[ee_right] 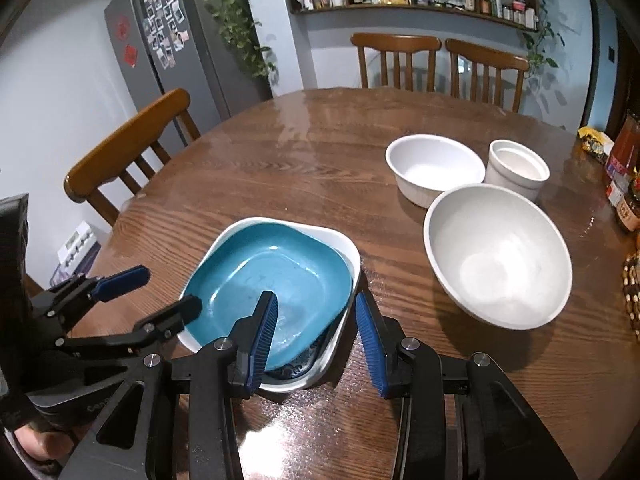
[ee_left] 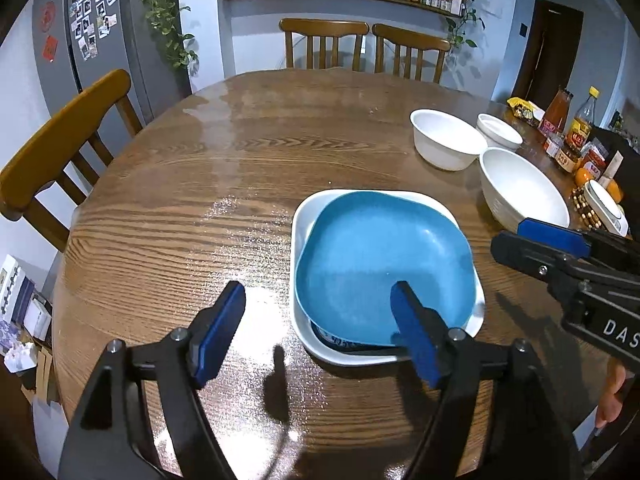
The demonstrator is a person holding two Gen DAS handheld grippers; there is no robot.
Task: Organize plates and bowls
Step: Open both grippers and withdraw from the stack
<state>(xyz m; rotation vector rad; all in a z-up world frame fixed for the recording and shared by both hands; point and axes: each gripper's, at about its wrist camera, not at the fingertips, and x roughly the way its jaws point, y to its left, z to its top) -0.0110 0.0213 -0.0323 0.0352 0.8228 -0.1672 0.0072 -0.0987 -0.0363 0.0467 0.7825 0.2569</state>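
Observation:
A blue plate (ee_left: 384,264) (ee_right: 276,276) lies tilted in a white square dish (ee_left: 302,220) (ee_right: 340,246) on the round wooden table (ee_left: 224,168); a patterned plate edge shows beneath it. My left gripper (ee_left: 320,332) is open, its fingers astride the dish's near left rim; it also shows in the right wrist view (ee_right: 164,292). My right gripper (ee_right: 316,336) is open, straddling the dish's near right rim, and shows in the left wrist view (ee_left: 536,240). A large white bowl (ee_right: 498,254) (ee_left: 520,188), a medium white bowl (ee_right: 434,168) (ee_left: 446,138) and a small white cup bowl (ee_right: 516,168) (ee_left: 498,130) stand to the right.
Sauce bottles and jars (ee_left: 568,128) (ee_right: 624,168) crowd the table's right edge with oranges (ee_left: 584,176) and a beaded mat. Wooden chairs stand at the left (ee_left: 60,148) and the far side (ee_left: 324,40). A grey fridge (ee_left: 92,32) is behind left.

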